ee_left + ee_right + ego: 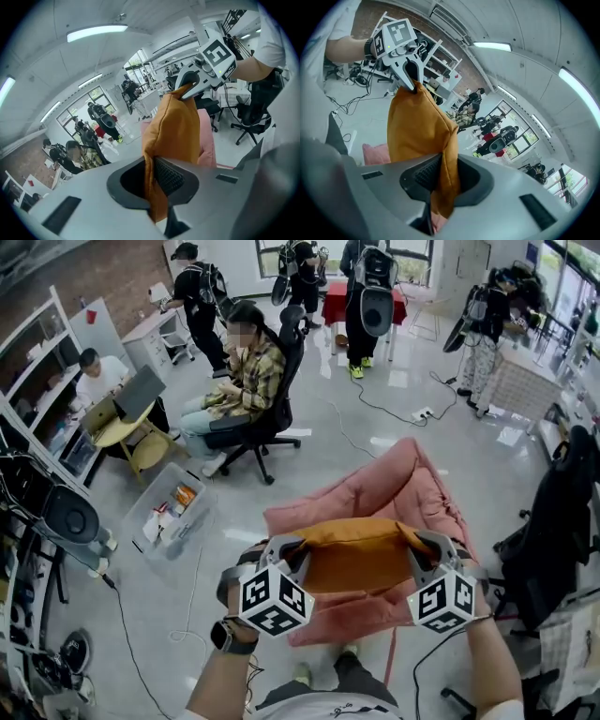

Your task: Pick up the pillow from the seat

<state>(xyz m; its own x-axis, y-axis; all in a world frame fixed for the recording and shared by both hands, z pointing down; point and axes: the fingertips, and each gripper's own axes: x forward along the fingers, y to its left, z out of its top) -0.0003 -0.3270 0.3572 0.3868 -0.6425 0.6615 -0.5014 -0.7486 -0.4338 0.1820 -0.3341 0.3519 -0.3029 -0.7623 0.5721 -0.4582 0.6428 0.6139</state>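
An orange pillow [361, 554] hangs stretched between my two grippers, lifted above the pink cushioned seat [375, 493]. My left gripper [298, 549] is shut on the pillow's left corner, and in the left gripper view the orange fabric [173, 131] is pinched between the ribbed pads [168, 176]. My right gripper [419, 547] is shut on the right corner; the right gripper view shows the pillow [419, 126] clamped in the jaws. Each gripper view shows the opposite gripper [190, 84] [412, 77] biting the far corner.
A seated person in a plaid shirt [246, 381] on an office chair is behind the seat. A clear plastic bin [169, 512] stands on the floor to the left, with cables nearby. A black chair [553, 531] is at the right. Other people stand at the back.
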